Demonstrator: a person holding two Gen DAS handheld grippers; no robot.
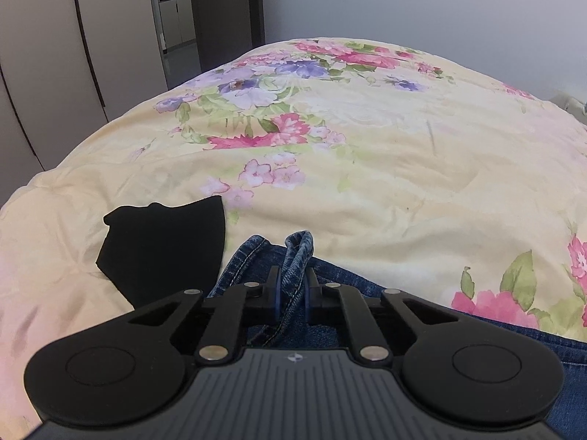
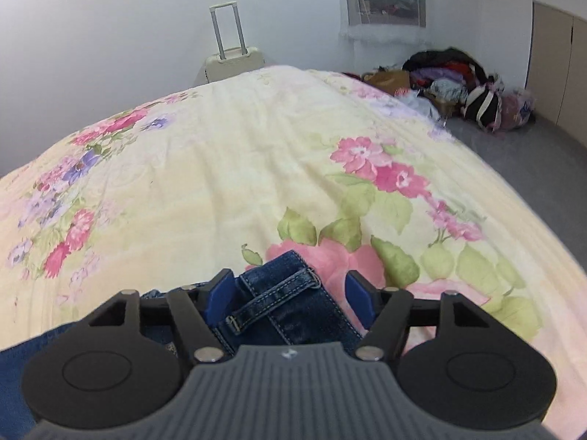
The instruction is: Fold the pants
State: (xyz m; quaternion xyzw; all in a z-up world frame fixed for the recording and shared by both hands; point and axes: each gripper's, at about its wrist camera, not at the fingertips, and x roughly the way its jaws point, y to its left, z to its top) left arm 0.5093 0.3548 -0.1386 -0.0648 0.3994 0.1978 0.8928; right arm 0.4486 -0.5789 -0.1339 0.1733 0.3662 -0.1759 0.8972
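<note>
Blue denim pants point(image 1: 348, 278) lie on a floral bedspread point(image 1: 367, 154), mostly hidden under the grippers. My left gripper point(image 1: 292, 288) is shut on a bunched fold of the denim that sticks up between its pads. In the right wrist view the pants' waistband corner with a belt loop point(image 2: 282, 293) lies between the fingers. My right gripper point(image 2: 290, 293) is open, its blue pads point(image 2: 220, 295) wide apart on either side of the waistband.
A black garment point(image 1: 165, 245) lies on the bed left of the pants. A cream suitcase point(image 2: 234, 55) stands behind the bed. A pile of clothes and bags point(image 2: 458, 88) sits on the floor at right. Wardrobe doors point(image 1: 55, 55) stand at left.
</note>
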